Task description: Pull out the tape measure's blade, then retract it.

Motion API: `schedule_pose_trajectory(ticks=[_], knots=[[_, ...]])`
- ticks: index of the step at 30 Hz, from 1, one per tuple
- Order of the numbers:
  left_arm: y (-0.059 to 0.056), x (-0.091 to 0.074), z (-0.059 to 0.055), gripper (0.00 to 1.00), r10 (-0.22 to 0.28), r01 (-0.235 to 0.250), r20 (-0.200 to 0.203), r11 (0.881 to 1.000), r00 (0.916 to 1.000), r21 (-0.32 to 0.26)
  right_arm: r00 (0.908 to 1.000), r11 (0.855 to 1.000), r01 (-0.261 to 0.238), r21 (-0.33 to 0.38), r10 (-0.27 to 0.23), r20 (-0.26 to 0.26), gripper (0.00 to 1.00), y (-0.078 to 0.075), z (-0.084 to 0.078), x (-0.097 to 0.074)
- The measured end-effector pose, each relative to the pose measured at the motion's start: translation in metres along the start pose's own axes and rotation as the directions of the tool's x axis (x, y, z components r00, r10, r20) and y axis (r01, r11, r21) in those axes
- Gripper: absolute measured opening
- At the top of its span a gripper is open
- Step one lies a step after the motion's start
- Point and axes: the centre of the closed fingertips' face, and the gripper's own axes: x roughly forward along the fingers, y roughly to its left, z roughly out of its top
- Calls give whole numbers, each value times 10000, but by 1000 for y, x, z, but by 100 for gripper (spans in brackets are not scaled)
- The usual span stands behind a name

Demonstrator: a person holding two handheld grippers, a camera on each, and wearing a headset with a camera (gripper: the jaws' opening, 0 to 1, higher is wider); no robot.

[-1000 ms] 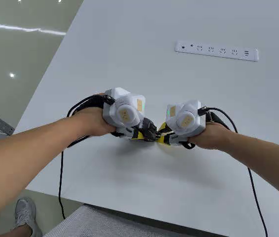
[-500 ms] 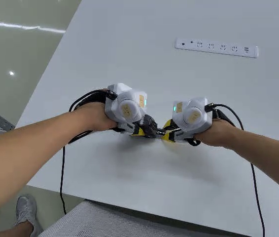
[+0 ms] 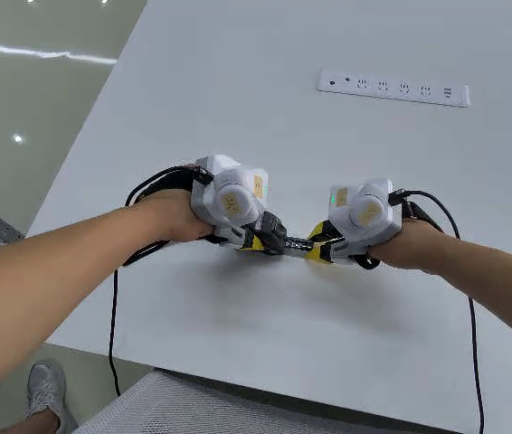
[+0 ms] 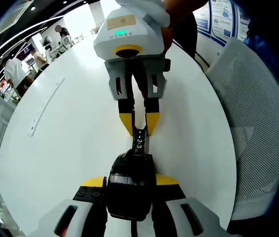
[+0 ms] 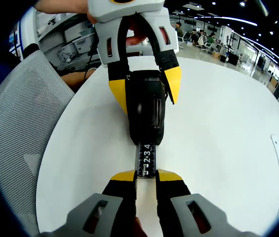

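Observation:
A black tape measure case [image 4: 131, 186] sits clamped between the yellow-tipped jaws of my left gripper [image 4: 130, 181], just above the white table. The same case [image 5: 146, 111] appears in the right gripper view, and in the head view the case [image 3: 270, 232] lies between the two grippers. A short length of black blade [image 5: 147, 160] with white numbers runs out of it. My right gripper [image 5: 146, 175] is shut on the blade's end. In the head view the blade [image 3: 298, 243] spans the small gap between the left gripper [image 3: 260, 237] and the right gripper [image 3: 315, 250].
A white power strip [image 3: 392, 89] lies on the white table [image 3: 265, 108] far behind the grippers. The table's front edge [image 3: 238, 384] is close to the person, with a mesh chair [image 3: 165, 411] below it. Black cables [image 3: 111, 307] trail from both grippers.
My right gripper has moved to the right, away from the left one, and a short piece of blade has come out of the case. The left gripper has stayed about where it was.

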Motion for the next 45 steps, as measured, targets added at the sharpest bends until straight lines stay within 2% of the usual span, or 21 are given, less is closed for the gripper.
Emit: schedule_pose_trajectory(ticks=[15, 29, 45], knots=[[-1, 0, 1, 30, -51, 52, -72, 9999, 10000, 88, 10000, 9995, 38, 322, -36, -67, 10, 1, -17, -14], [-3, 0, 2, 30, -75, 77, -139, 9999, 9999, 149, 9994, 9984, 210, 526, -194, -295, 10, 2, -45, -37], [-4, 1, 1, 30, -116, 119, -190, 9998, 9998, 157, 9987, 9962, 231, 837, -192, -469, 10, 6, -68, -59]])
